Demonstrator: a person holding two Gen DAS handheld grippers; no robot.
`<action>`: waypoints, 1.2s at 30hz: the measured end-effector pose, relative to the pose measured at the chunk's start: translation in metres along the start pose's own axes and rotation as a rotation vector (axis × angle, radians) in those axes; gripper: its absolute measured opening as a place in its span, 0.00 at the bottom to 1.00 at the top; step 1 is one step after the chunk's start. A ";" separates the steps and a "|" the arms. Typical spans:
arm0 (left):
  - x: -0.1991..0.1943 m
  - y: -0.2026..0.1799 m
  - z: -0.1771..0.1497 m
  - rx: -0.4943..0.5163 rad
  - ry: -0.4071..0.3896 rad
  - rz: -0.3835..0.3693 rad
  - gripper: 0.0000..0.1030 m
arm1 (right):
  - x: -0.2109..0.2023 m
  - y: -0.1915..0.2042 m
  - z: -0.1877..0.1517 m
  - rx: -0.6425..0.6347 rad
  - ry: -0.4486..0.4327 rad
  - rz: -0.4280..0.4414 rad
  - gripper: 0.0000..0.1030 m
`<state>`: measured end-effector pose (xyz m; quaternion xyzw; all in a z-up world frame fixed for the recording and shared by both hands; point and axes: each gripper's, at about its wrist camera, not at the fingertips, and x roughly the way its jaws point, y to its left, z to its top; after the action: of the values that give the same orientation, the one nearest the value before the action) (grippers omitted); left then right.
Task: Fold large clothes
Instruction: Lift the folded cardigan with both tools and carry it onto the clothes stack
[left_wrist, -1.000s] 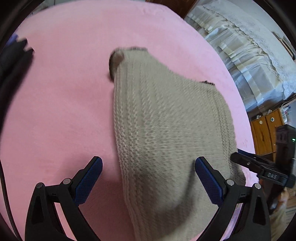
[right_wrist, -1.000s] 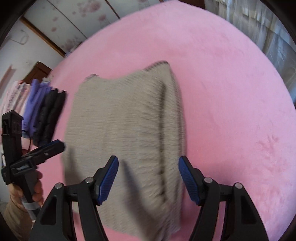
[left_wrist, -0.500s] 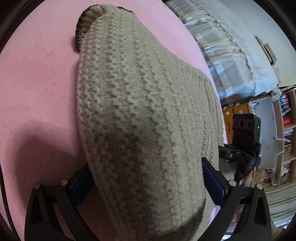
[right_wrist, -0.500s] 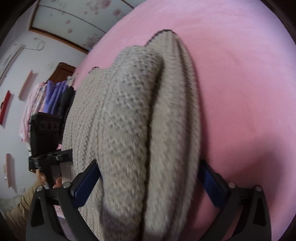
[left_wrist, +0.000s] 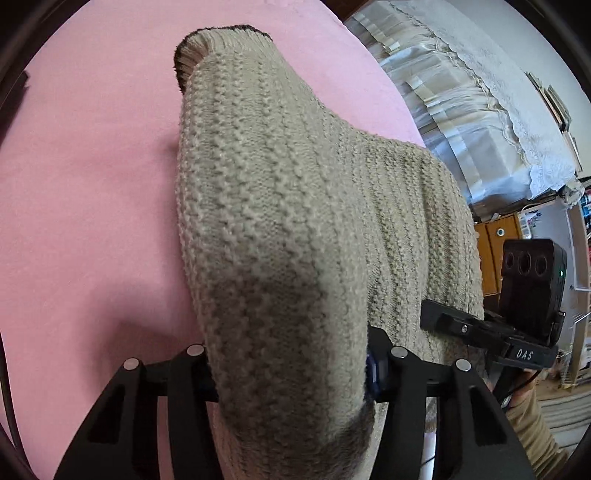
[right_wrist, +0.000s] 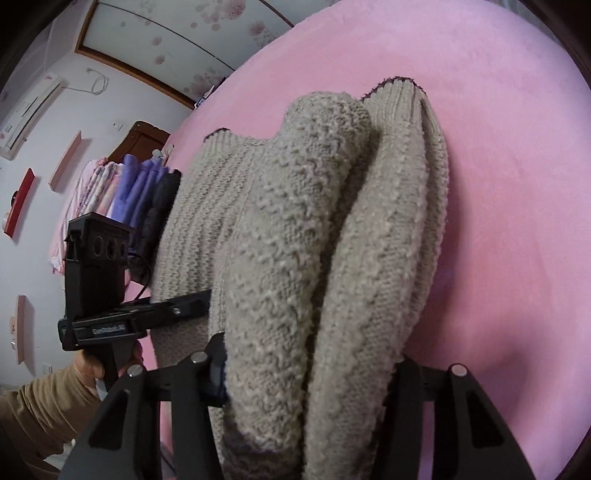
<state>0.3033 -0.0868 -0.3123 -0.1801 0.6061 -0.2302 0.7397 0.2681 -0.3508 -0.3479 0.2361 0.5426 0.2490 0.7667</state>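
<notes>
A beige knit sweater with dark trim lies on a pink blanket. My left gripper is shut on a thick fold at the sweater's near left edge; the knit bulges over the jaws and hides the pads. My right gripper is shut on the bunched folds at the near right edge of the sweater. Each gripper shows in the other's view: the right one in the left wrist view, the left one in the right wrist view.
The pink blanket spreads around the sweater. Folded purple and dark clothes are stacked at its left edge. White lace curtains and a wooden cabinet stand beyond the blanket's right side.
Both grippers dropped onto the sweater's near edge with jaws wide, then closed on its folds. The knit now bunches up between the fingers on each side.
</notes>
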 end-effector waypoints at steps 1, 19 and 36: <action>-0.011 -0.006 -0.004 -0.001 0.002 0.004 0.50 | -0.009 0.008 -0.004 0.012 0.003 0.003 0.49; -0.319 0.012 -0.064 -0.016 -0.182 0.071 0.52 | -0.087 0.272 -0.019 -0.192 0.018 0.056 0.49; -0.465 0.304 0.163 0.019 -0.302 0.165 0.53 | 0.173 0.461 0.179 -0.258 -0.059 0.168 0.49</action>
<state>0.4258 0.4227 -0.0666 -0.1552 0.4986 -0.1447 0.8405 0.4297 0.0951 -0.1263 0.1873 0.4616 0.3730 0.7828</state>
